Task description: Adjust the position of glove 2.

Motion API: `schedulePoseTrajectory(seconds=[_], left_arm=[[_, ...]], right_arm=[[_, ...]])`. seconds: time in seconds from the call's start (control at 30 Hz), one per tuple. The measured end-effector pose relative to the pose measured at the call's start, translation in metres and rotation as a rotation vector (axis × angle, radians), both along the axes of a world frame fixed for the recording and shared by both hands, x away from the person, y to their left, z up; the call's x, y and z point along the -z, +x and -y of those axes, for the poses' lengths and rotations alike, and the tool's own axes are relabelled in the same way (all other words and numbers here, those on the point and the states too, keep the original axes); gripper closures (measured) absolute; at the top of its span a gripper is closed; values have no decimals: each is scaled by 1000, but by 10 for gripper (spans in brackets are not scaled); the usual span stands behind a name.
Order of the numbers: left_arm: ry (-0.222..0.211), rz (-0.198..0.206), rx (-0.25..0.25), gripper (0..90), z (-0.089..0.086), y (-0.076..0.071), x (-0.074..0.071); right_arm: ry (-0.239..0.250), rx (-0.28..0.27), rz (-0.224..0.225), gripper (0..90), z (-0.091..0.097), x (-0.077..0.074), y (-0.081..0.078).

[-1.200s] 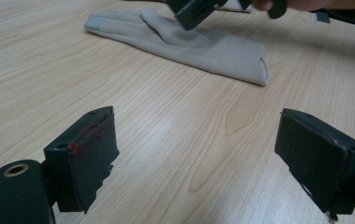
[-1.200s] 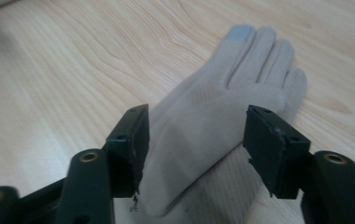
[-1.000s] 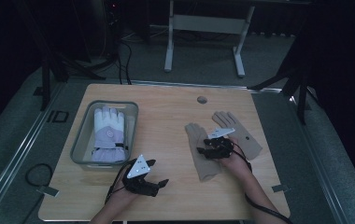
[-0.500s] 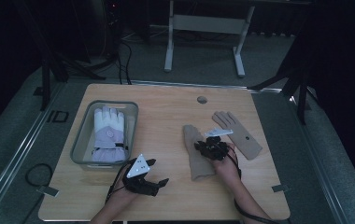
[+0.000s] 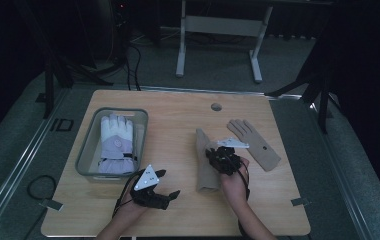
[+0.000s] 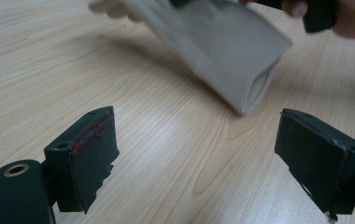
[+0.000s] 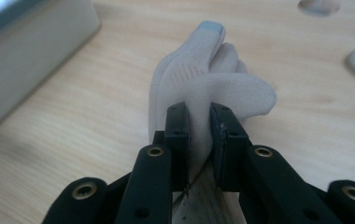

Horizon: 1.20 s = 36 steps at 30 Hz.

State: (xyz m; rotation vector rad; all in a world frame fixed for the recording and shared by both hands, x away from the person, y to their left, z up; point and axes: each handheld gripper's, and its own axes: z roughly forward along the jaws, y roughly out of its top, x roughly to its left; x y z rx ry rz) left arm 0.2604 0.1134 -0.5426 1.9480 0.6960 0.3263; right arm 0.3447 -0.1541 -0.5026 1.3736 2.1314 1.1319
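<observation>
Nearest to us, at the front edge of the desk [image 5: 178, 107], our left tongs [image 5: 169, 184] rest low over the bare wood with the jaws spread wide and nothing between them. In the left gripper view the left tongs [image 6: 199, 158] frame open wood grain, and the cuff end of the beige glove [image 6: 222, 51] hangs just beyond them, lifted at an angle above the surface.

Further in, right of centre, our right tongs [image 5: 217, 154] grip that beige glove [image 5: 205, 162]. The jaws have just been closing, and they now stand narrow with the fabric pinched between them. In the right gripper view the right tongs [image 7: 199, 140] clamp a fold of the beige glove [image 7: 199, 79] near the palm; the glove's fingers point away from the camera, and the thumb curls over to the right.

Just beside this, to the right, a second beige glove [image 5: 254, 144] lies flat on the desk, fingers pointing to the far side, apart from the held one.

On the left half of the desk stands a clear bin [image 5: 89, 150], which holds a white and lilac glove [image 5: 116, 142] lying flat.

Farthest, near the rear edge, a small round hole [image 5: 216, 107] sits in the desk.
</observation>
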Motion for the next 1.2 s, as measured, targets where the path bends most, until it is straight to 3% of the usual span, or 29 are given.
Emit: schedulePoseTrajectory(seconds=[0.17, 0.3, 0.4, 0.5, 0.67, 0.97, 1.2], left_arm=[[3, -6, 9, 132, 1, -1, 1], [4, -7, 15, 132, 3, -1, 2], [5, -6, 17, 132, 3, -1, 2], [7, -6, 18, 132, 3, -1, 3], [8, -9, 20, 131, 4, -2, 3], [5, -9, 20, 131, 3, -1, 4], [3, -8, 19, 131, 3, -1, 5]], right_arm=[[-12, -3, -66, 771, -4, 24, 1], [-32, -9, -87, 728, -5, 37, 1], [-60, -56, -94, 661, -6, 45, 1], [-110, -123, -63, 577, -6, 50, 0], [-128, -152, -54, 503, -5, 50, 0], [-165, -214, 0, 488, -5, 53, -2], [-168, -251, 2, 489, -6, 53, 5]])
